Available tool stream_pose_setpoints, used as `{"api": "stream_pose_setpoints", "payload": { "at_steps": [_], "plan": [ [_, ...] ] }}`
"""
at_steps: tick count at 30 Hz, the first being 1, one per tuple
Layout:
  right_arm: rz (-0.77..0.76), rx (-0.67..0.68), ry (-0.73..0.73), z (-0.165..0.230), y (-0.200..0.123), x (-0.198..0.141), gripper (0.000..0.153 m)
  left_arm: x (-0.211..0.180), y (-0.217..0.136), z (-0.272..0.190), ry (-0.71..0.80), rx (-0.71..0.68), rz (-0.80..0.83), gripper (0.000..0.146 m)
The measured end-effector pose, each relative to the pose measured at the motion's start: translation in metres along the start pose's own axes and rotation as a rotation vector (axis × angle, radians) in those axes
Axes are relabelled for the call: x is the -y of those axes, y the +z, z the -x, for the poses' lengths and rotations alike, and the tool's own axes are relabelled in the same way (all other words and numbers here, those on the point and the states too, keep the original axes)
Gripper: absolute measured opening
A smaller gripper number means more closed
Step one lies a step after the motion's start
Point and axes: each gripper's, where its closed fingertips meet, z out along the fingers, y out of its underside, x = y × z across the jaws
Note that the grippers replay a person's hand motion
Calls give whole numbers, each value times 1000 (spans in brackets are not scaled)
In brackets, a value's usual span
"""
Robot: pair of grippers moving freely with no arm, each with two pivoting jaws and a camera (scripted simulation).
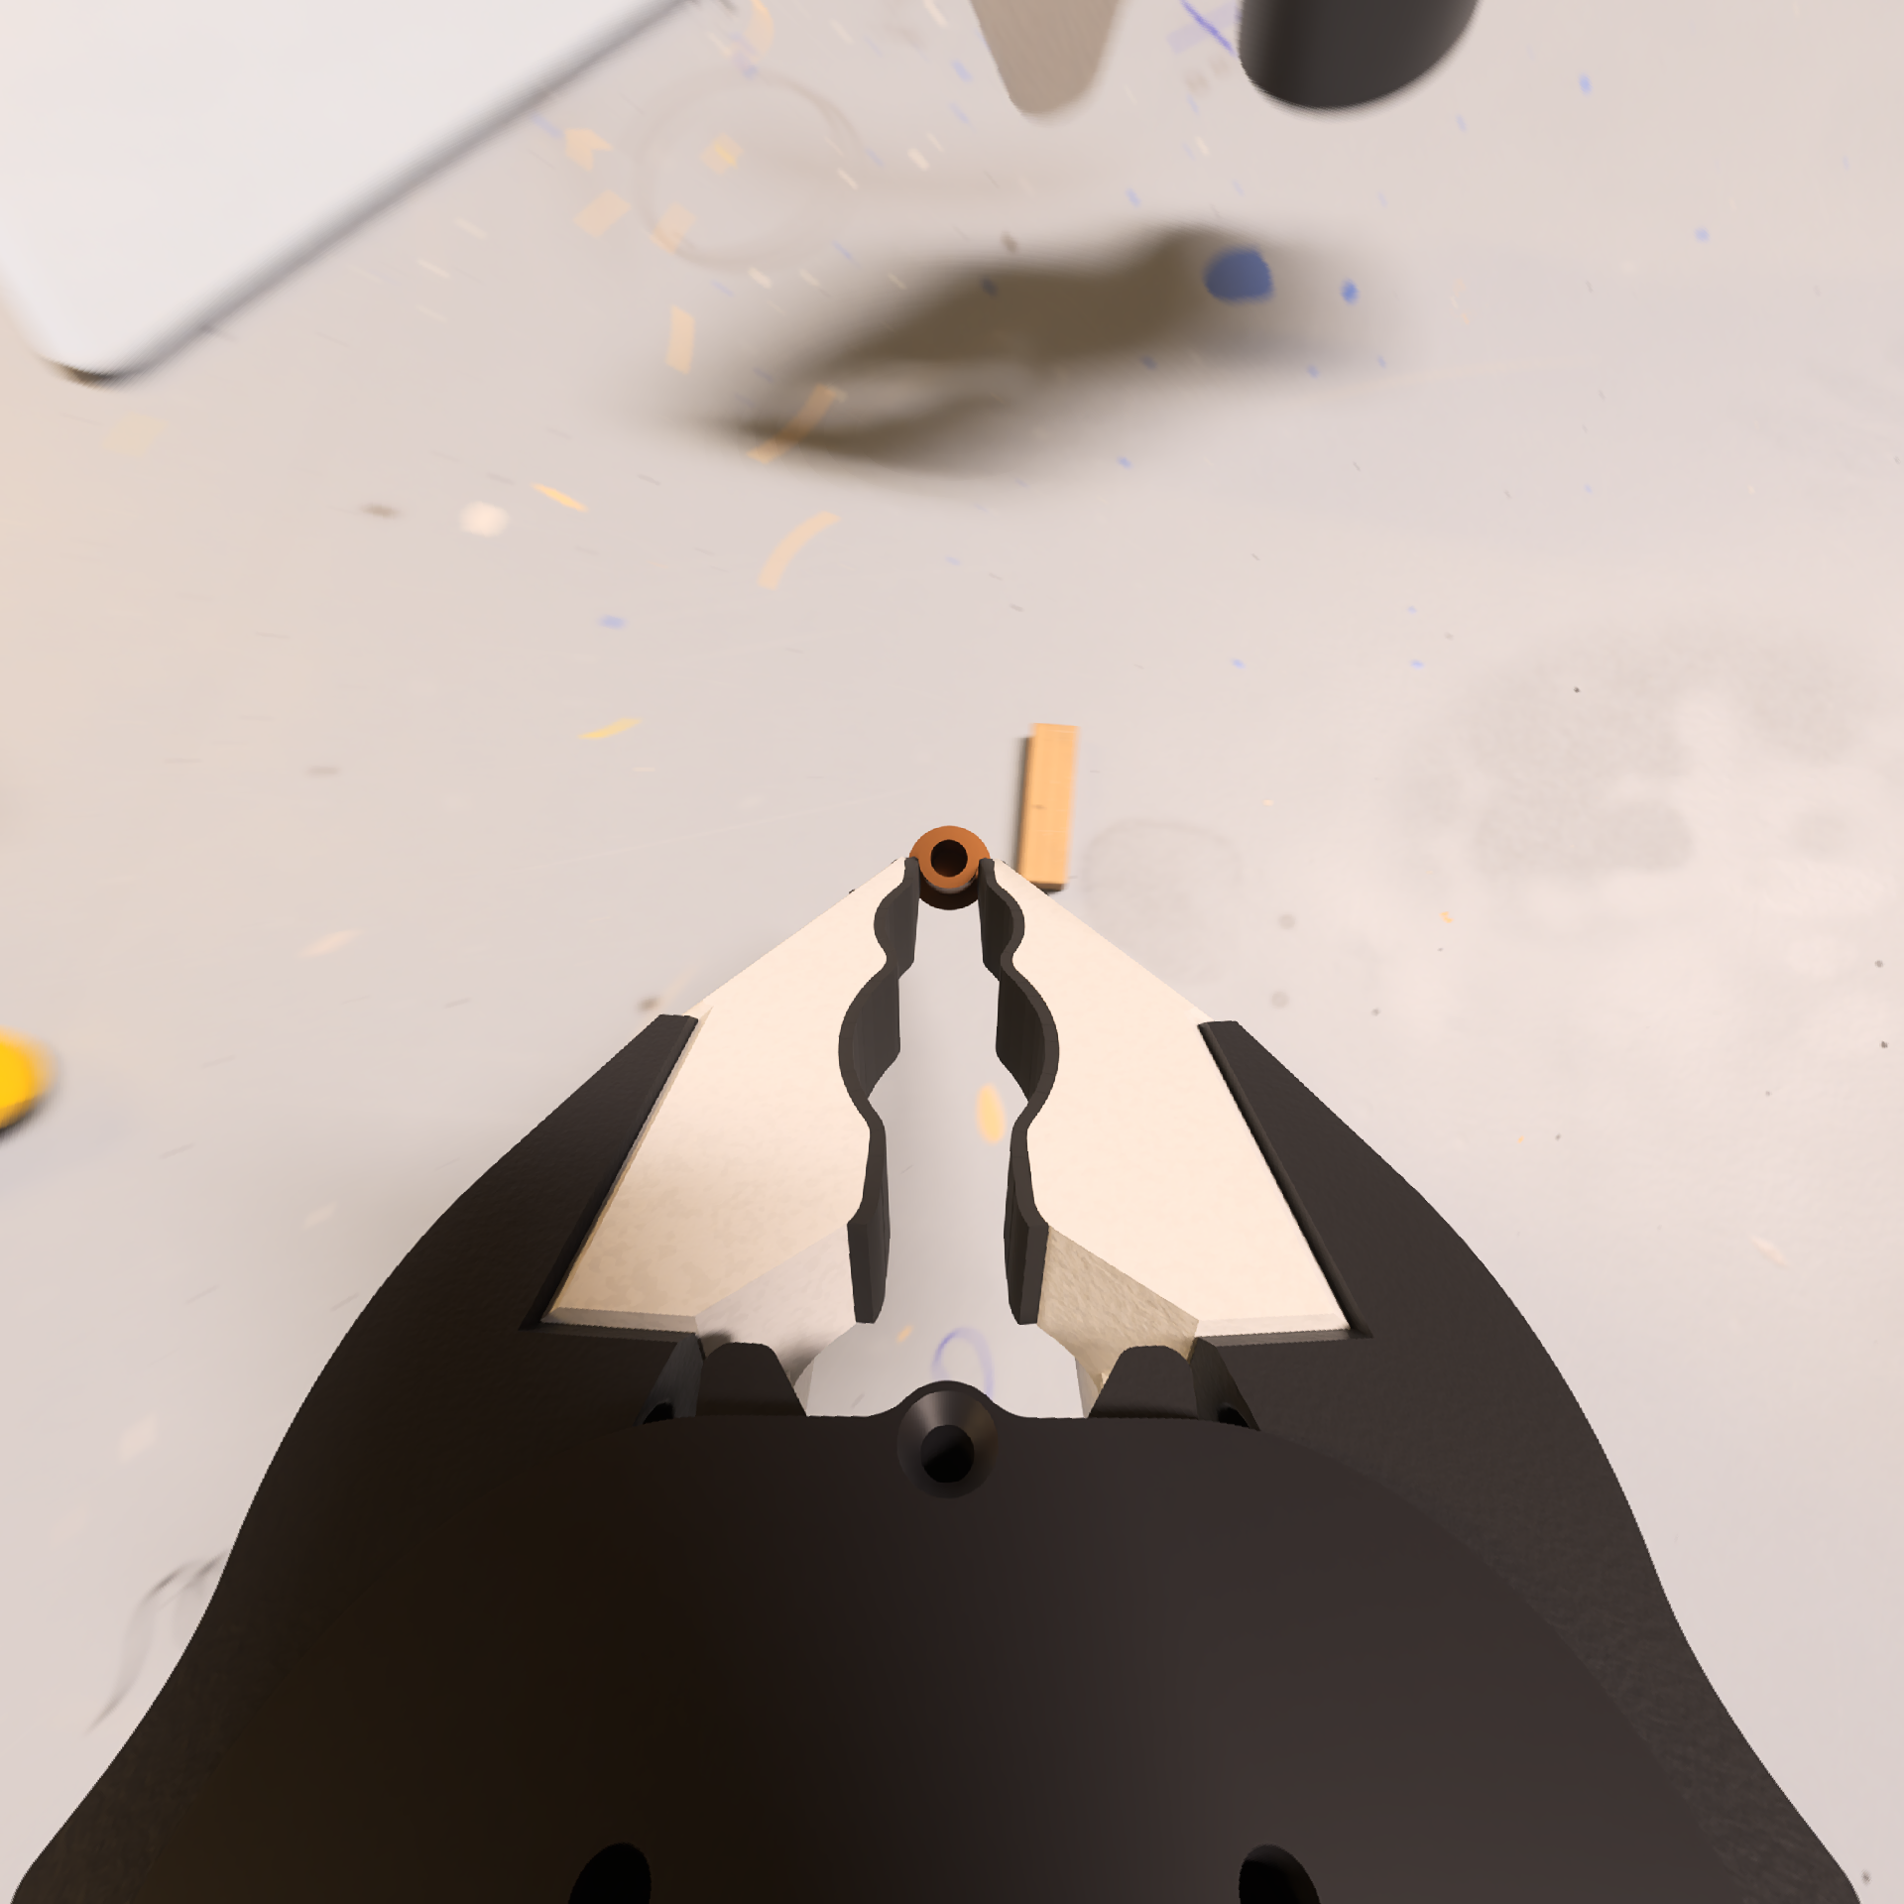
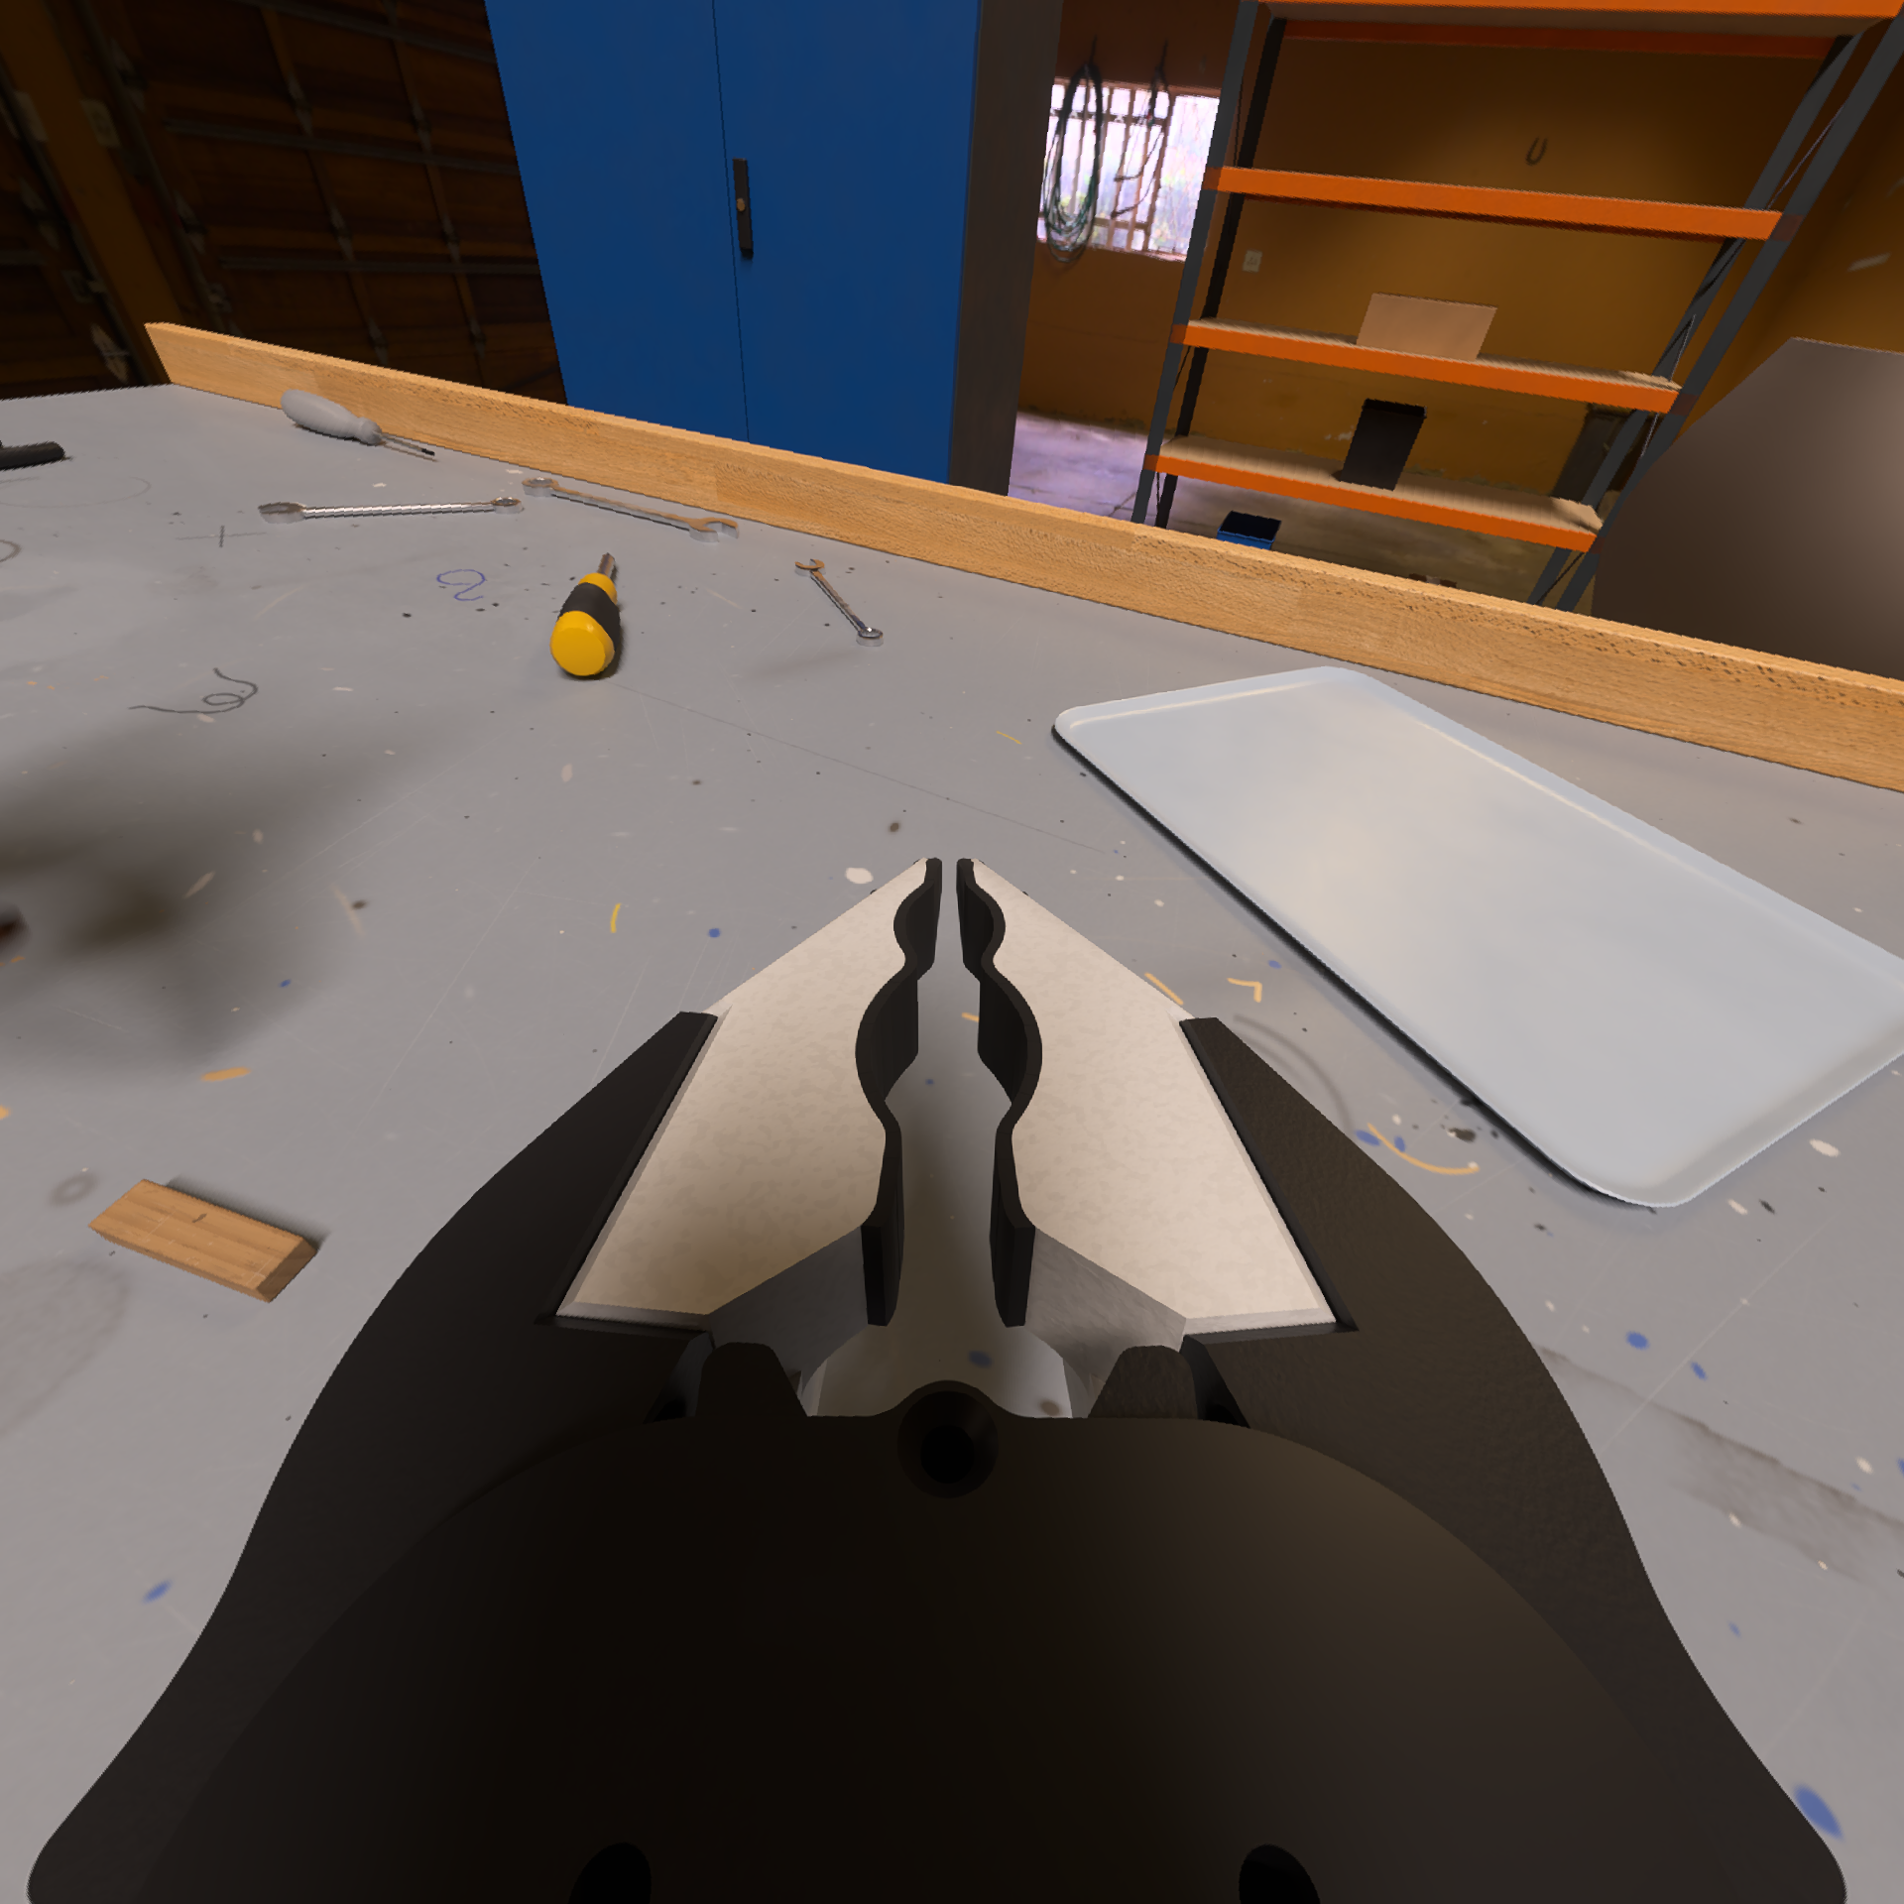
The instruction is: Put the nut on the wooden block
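My left gripper [image 1: 949, 868] is shut on a small copper-coloured nut [image 1: 949, 857], pinched between the very fingertips and held above the grey workbench. The wooden block [image 1: 1047, 806], a small pale flat piece, lies on the bench just right of the nut in the left wrist view. It also shows in the right wrist view [image 2: 203, 1237], low at the left. My right gripper [image 2: 949, 868] is shut and empty, hovering over the bench left of the tray.
A white tray [image 2: 1494, 917] lies at the right, and its corner shows in the left wrist view [image 1: 206, 155]. A yellow-handled screwdriver [image 2: 587, 629], several wrenches [image 2: 392, 507] and a grey screwdriver [image 2: 330, 414] lie farther back. A wooden rail [image 2: 927, 515] edges the bench.
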Motion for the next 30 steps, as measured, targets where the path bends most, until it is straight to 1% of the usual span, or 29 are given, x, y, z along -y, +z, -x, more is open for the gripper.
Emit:
{"api": "stream_pose_setpoints", "payload": {
  "at_steps": [2,4,7,10,11,13,16,19,21,24,26,28,30],
  "plan": [
    [3,0,-1,0,0,-1,3,-9,30,-15,-18,-62,39,11],
    [2,2,4,-1,0,-1,3,-14,50,-23,-37,-118,62,11],
    [2,9,7,0,0,-1,2,-16,64,-25,-39,-148,72,11],
    [8,14,-2,2,1,-2,2,-14,69,-27,-29,-176,66,11],
    [11,14,-7,2,2,-2,2,-13,70,-28,-19,-191,71,16],
    [15,14,-10,2,2,-3,2,-13,76,-30,-2,-203,66,31],
    [16,19,1,2,2,-4,2,-10,77,-32,-6,-224,47,39],
    [22,25,5,2,3,-5,2,-8,72,-32,-5,-237,13,43],
    [26,29,6,3,3,-6,2,-10,65,-29,2,-221,4,43],
    [32,35,11,4,4,-8,2,-19,56,-28,6,-238,21,41],
    [39,40,14,5,5,-10,2,-25,54,-32,1,-268,22,39],
    [47,41,18,4,6,-12,2,-30,53,-40,7,-324,38,41],
    [50,40,30,2,6,-13,2,-31,52,-43,42,-330,43,42]
  ]
}}
